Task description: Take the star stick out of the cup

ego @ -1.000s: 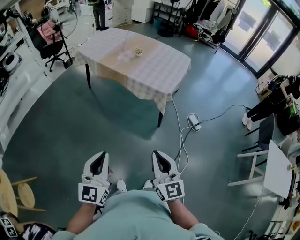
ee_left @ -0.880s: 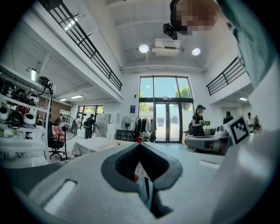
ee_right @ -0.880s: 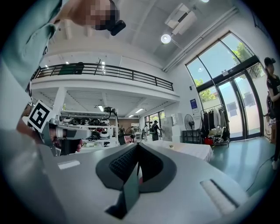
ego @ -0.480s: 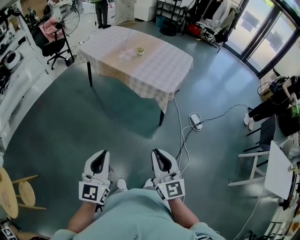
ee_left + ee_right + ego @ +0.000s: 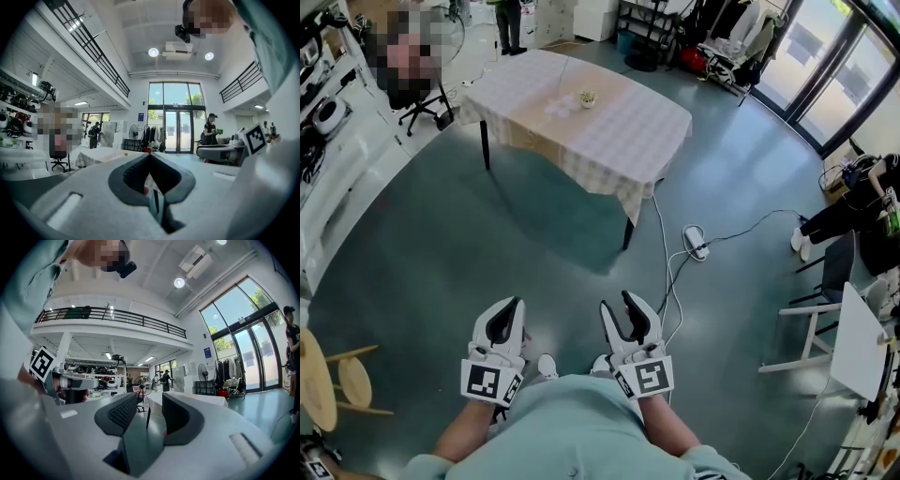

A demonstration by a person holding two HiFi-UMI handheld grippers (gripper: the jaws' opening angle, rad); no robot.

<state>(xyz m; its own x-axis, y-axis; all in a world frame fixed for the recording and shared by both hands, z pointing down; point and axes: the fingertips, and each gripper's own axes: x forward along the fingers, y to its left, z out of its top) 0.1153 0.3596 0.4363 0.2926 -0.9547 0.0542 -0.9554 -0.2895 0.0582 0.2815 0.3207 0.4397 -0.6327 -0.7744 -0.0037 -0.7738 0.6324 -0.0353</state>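
Right claw [image 5: 628, 317], shut a second ago, is now opening with nothing between its jaws. Left claw [image 5: 503, 321] is closed and empty. Cup [image 5: 587, 98] sits well away on the bench [image 5: 628, 141]; the star stick is too small to make out. Likely prep before the approach.

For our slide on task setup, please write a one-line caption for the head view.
Person stands far from the cloth-covered table, left gripper shut, right gripper opening its empty jaws.
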